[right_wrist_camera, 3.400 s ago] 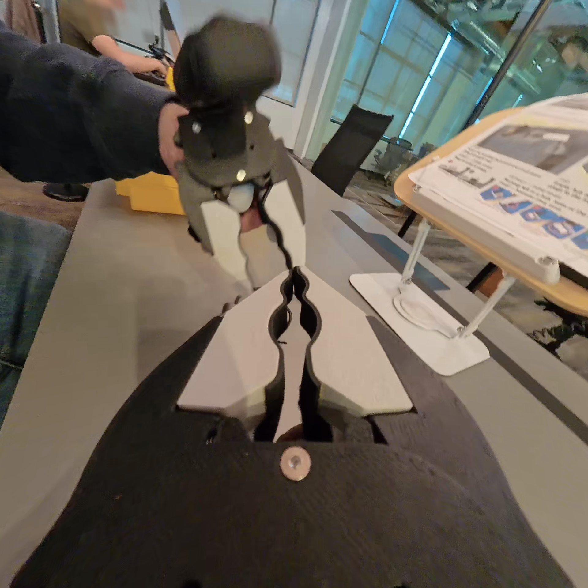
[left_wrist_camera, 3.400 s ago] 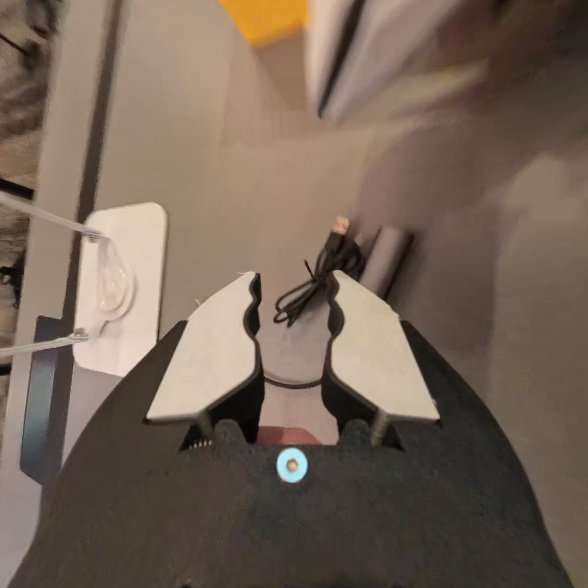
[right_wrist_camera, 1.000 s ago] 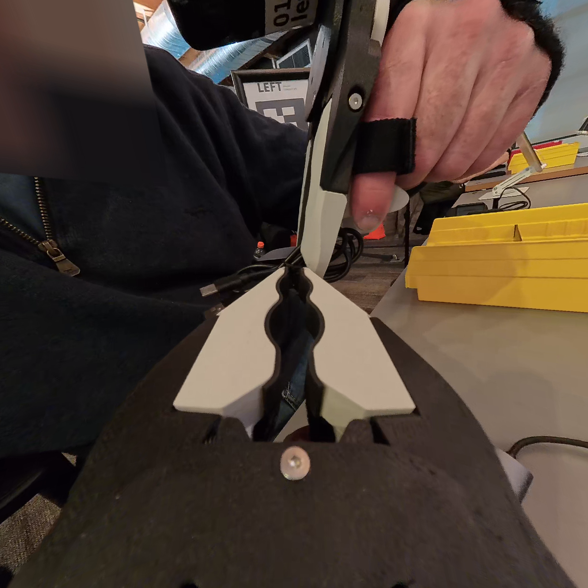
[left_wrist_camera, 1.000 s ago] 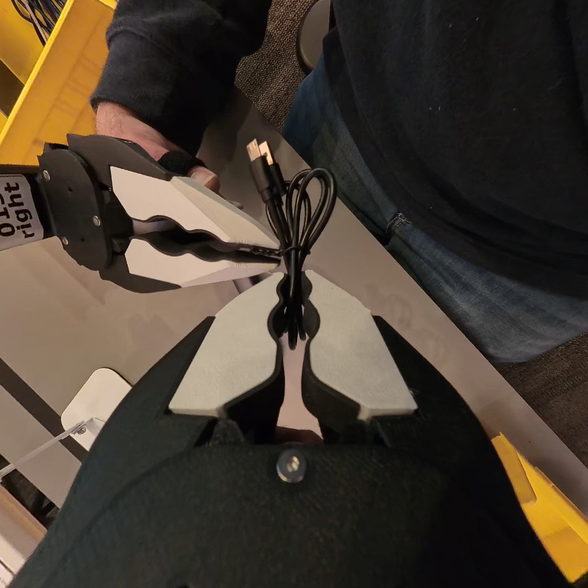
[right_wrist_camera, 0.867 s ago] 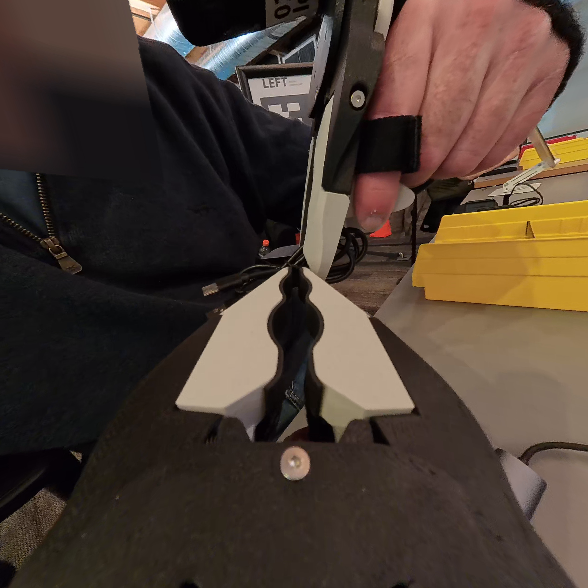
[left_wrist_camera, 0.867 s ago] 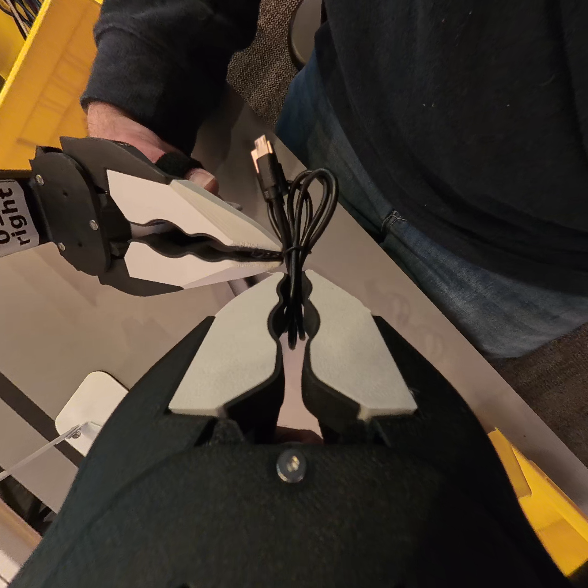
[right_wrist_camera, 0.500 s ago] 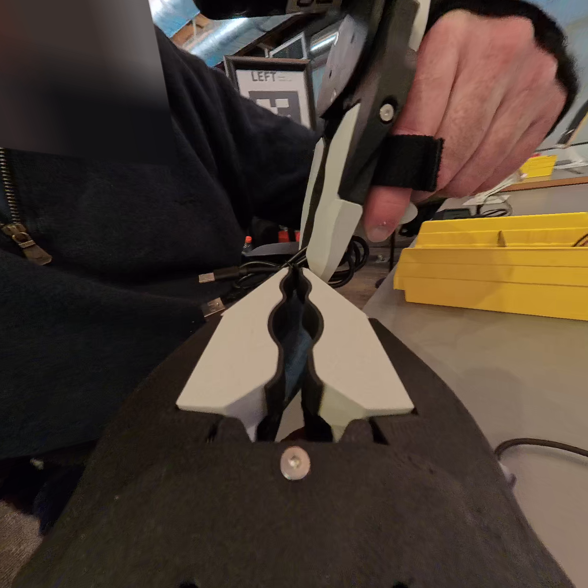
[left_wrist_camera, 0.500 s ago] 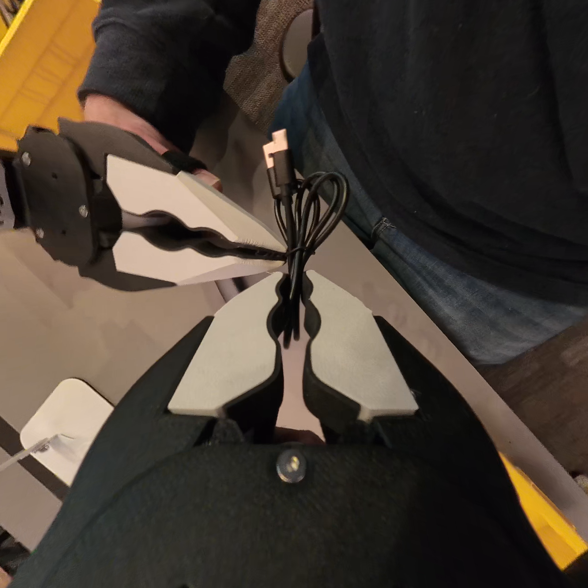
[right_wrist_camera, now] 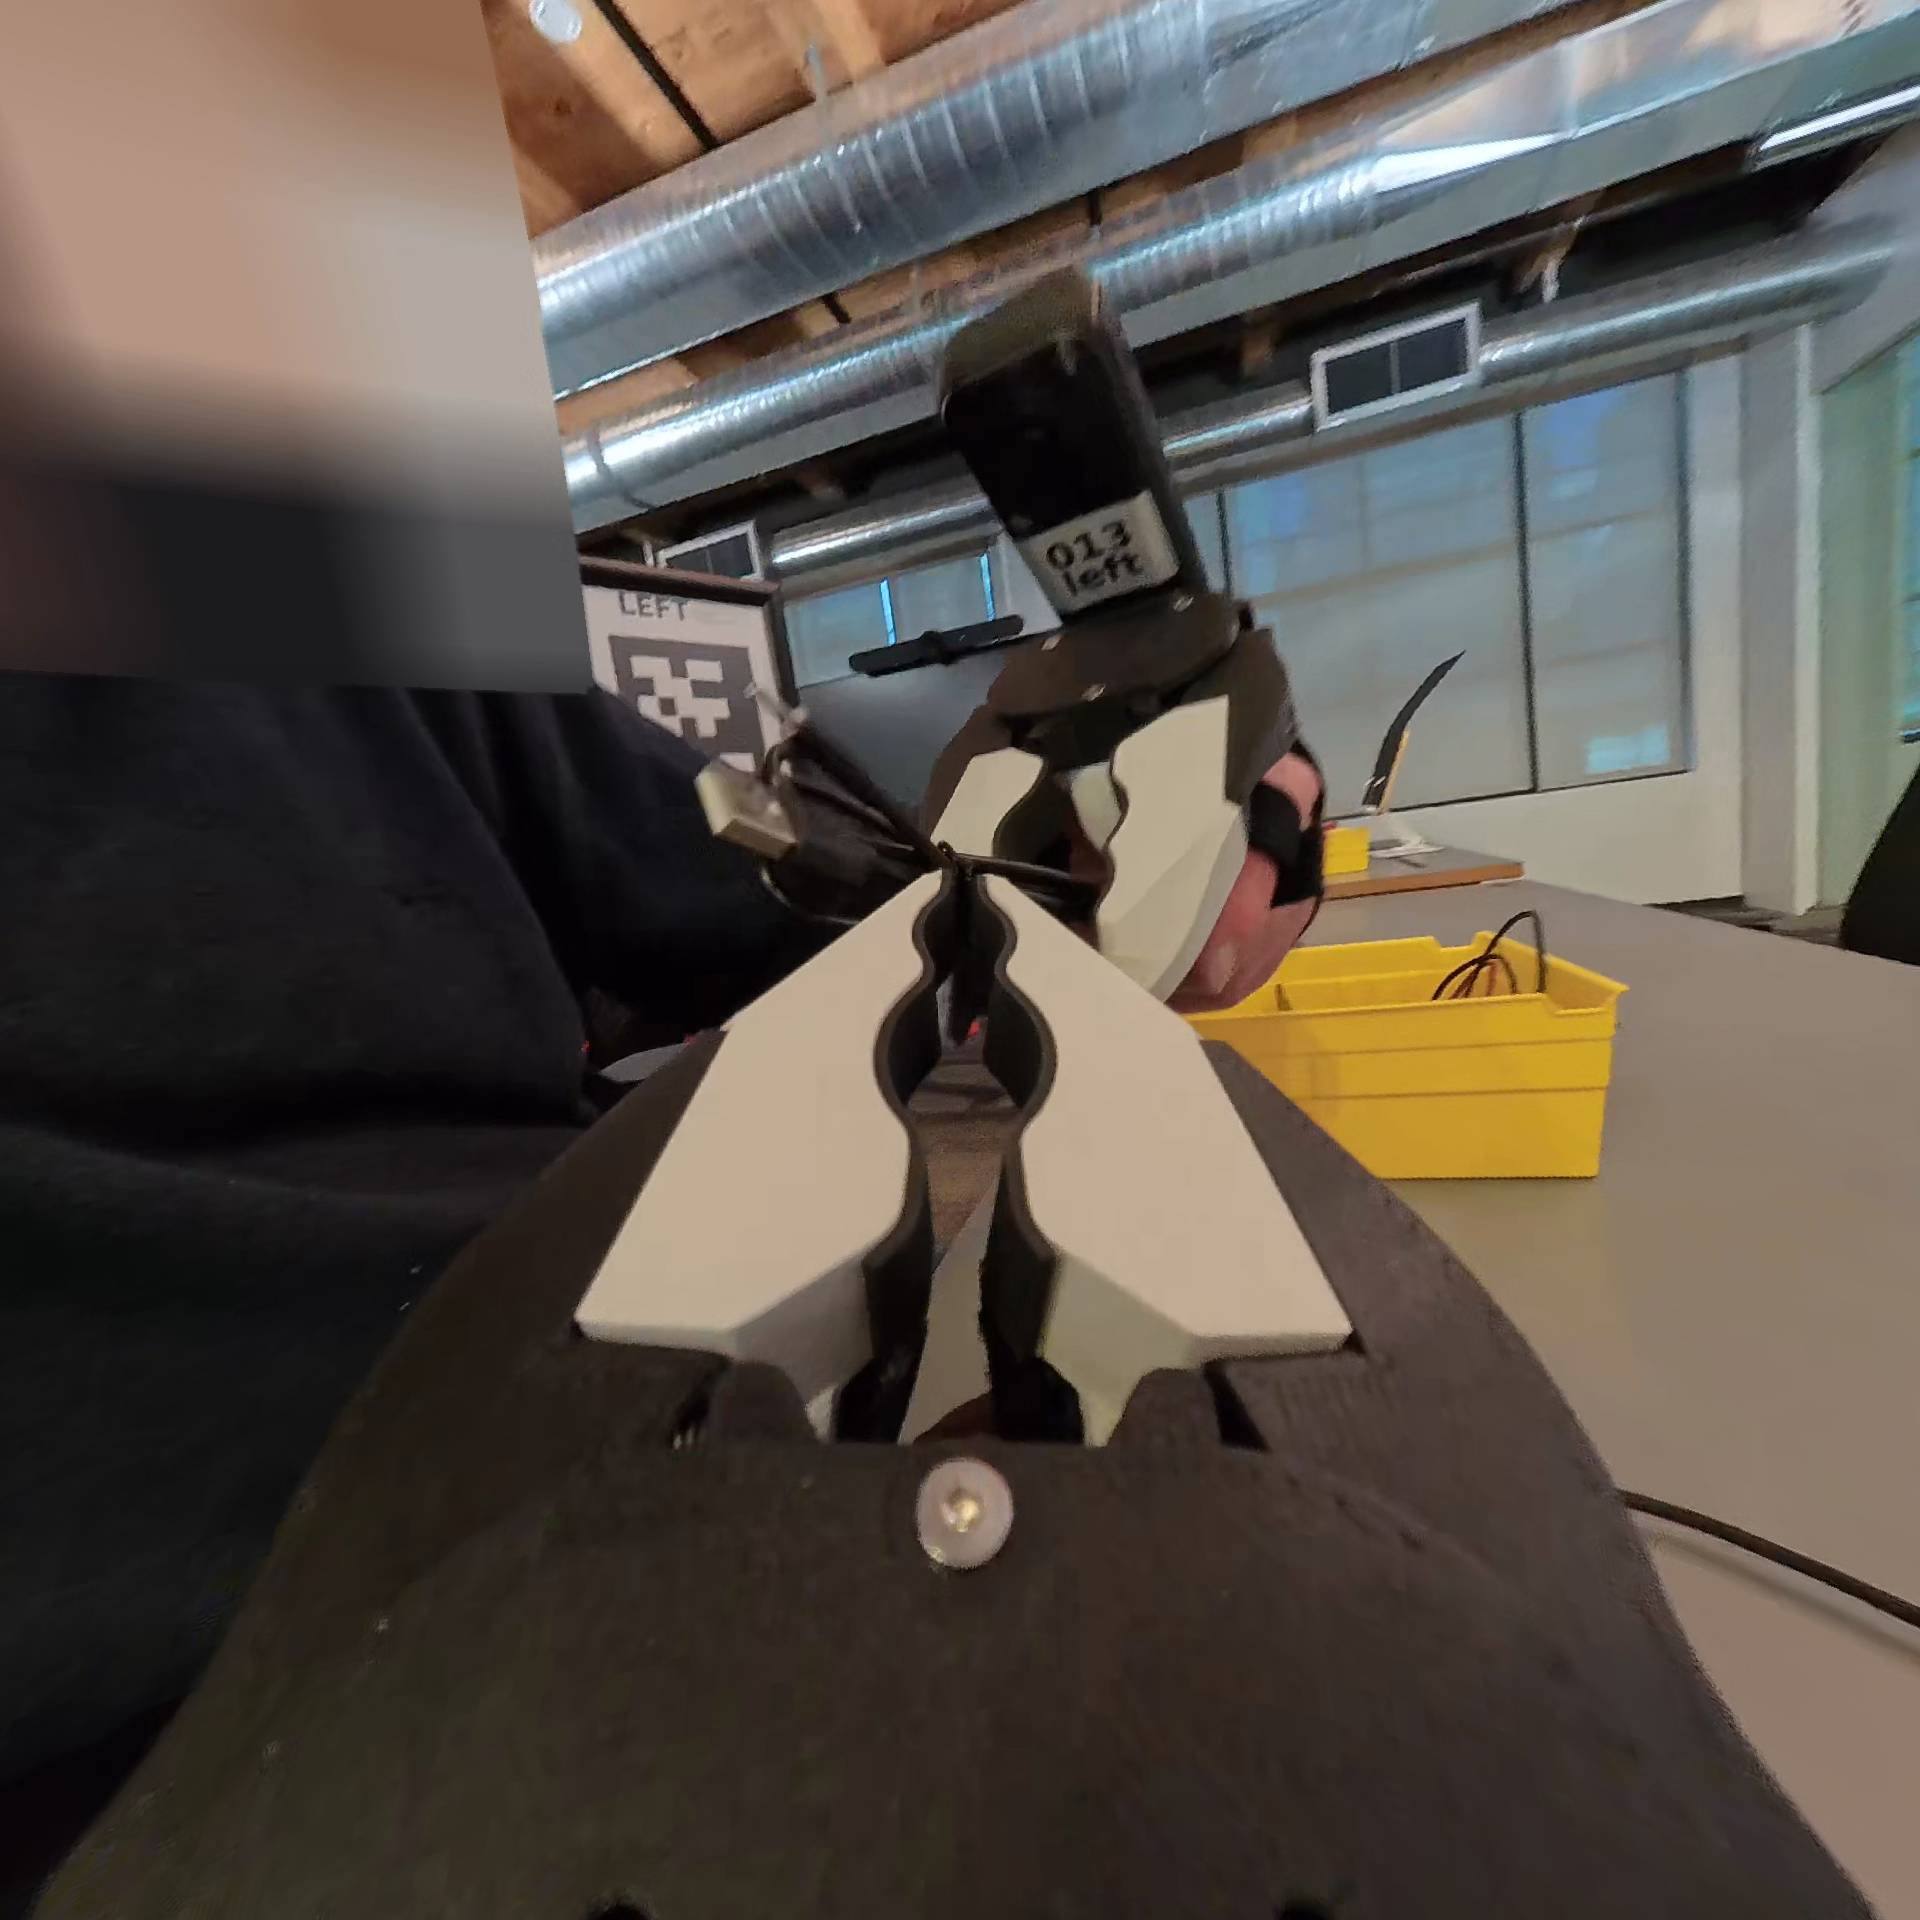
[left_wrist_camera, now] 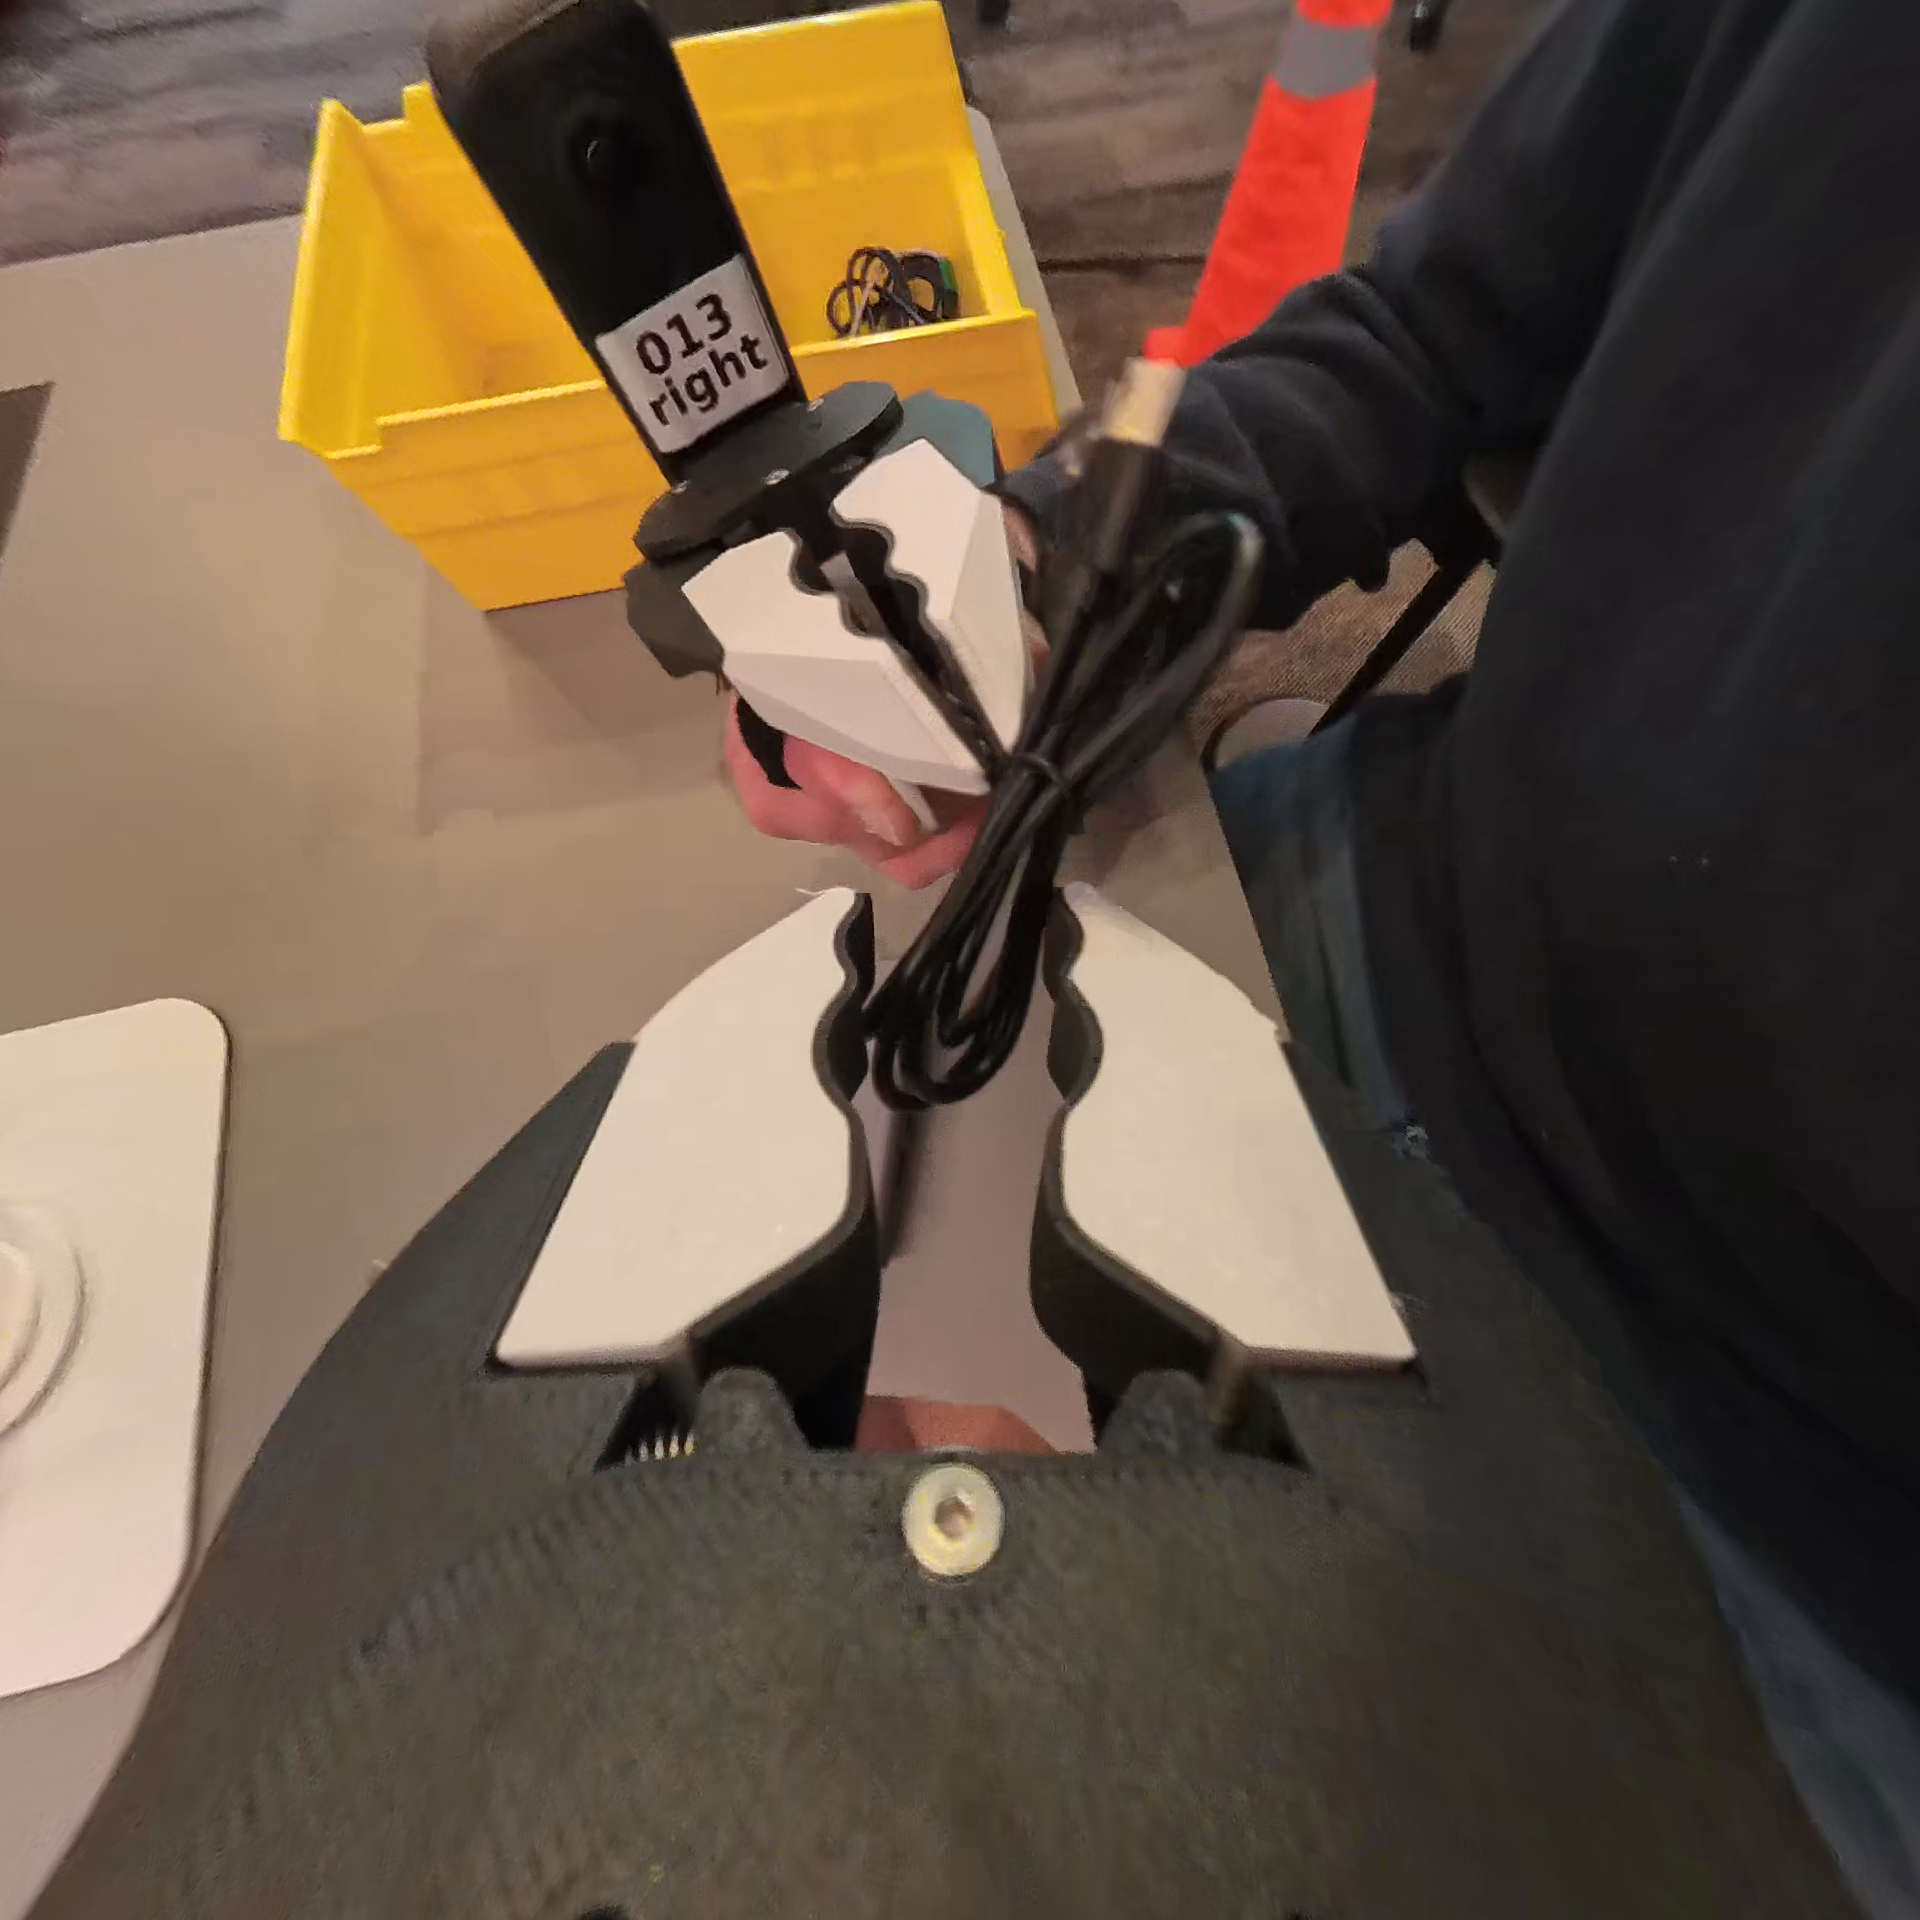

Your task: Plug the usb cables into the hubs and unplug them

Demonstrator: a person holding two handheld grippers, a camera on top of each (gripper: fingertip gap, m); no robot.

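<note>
Above the grey table [left_wrist_camera: 260, 727], a bundled black usb cable [left_wrist_camera: 997, 914] hangs in mid-air between two hand-held tools, close to the person's dark-sleeved torso. The right claw [left_wrist_camera: 987, 764] is pinched closed on the thin tie at the bundle's waist, while the left claw [left_wrist_camera: 951, 914] stands parted, its fingers flanking the lower loops without clearly pressing them. Seen from the right wrist view, the right claw [right_wrist_camera: 951, 883] meets at its tips on the tie, with the left claw [right_wrist_camera: 1081, 883] angled down from above, the hand gripping it partly visible behind. The cable looks light, limp and springy; its coils would likely sag or fan out once the tie is freed, so the stiff moulded plug body behind the metal connector [left_wrist_camera: 1143, 400] appears the surest place to take hold for insertion. That connector points up and away from the table in the left wrist view and juts to the left in the right wrist view [right_wrist_camera: 743, 821]. No hub is visible in either view. A yellow bin [left_wrist_camera: 436, 395] holding more cables sits on the table behind, near an orange cone [left_wrist_camera: 1288, 145].
</note>
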